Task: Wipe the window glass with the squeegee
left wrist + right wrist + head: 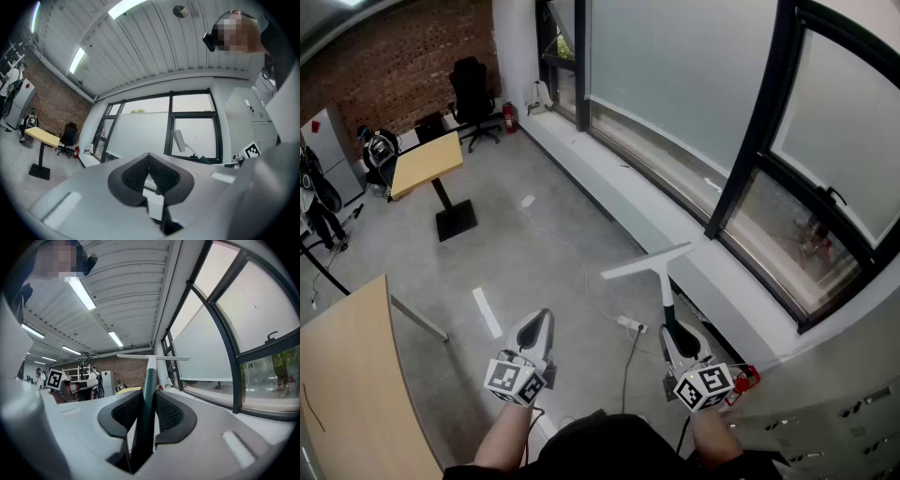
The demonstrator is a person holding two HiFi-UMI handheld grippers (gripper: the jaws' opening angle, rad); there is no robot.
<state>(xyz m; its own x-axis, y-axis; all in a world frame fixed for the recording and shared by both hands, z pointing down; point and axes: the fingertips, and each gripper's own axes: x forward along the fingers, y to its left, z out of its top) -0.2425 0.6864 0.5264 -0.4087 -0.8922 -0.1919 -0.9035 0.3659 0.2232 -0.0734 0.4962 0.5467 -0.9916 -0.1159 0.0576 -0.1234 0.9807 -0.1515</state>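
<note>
left gripper (pixel 534 330) low on the left, jaws pressed together, nothing between them. right gripper (pixel 677 339) clamped on the dark handle (pixel 145 399) of the squeegee (pixel 662 281). its white blade (pixel 645 262) sits crosswise at the far end, in the air, apart from the window glass (pixel 675 66). white sill (pixel 609 178) beyond. far back: desk (pixel 427 161), black chair (pixel 472 89).

Tilted desk (pixel 427 161), office chair (pixel 472 89), perhaps fire extinguisher (pixel 508 117)

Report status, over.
Right gripper shut on squeegee handle. Blade up, clear of window glass. Left gripper shut, empty. Nothing between blade and glass.
</note>
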